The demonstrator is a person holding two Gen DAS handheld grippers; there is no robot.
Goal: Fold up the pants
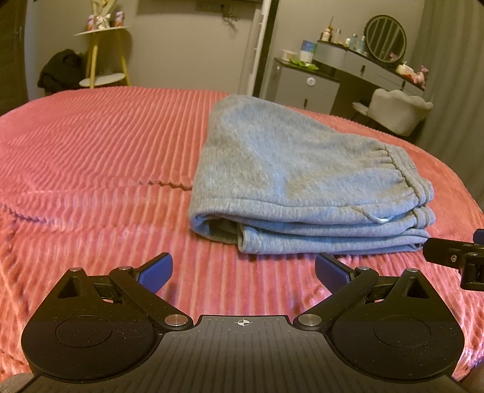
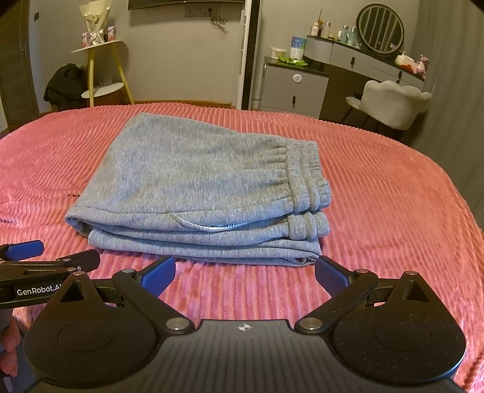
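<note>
Grey sweatpants (image 1: 287,178) lie folded in a stacked bundle on the pink ribbed bedspread (image 1: 90,157), waistband at the right. They also show in the right wrist view (image 2: 196,187). My left gripper (image 1: 243,272) is open and empty, just short of the bundle's near edge, toward its left. My right gripper (image 2: 245,273) is open and empty, right in front of the bundle's near edge. The right gripper's finger shows at the right edge of the left wrist view (image 1: 453,257). The left gripper's finger shows at the left of the right wrist view (image 2: 45,260).
The pink bedspread (image 2: 393,196) covers the whole bed. Beyond its far edge stand a yellow-legged side table (image 2: 103,60), a grey vanity with a round mirror (image 2: 381,27), a grey drawer unit (image 2: 293,87) and a pale chair (image 2: 393,99).
</note>
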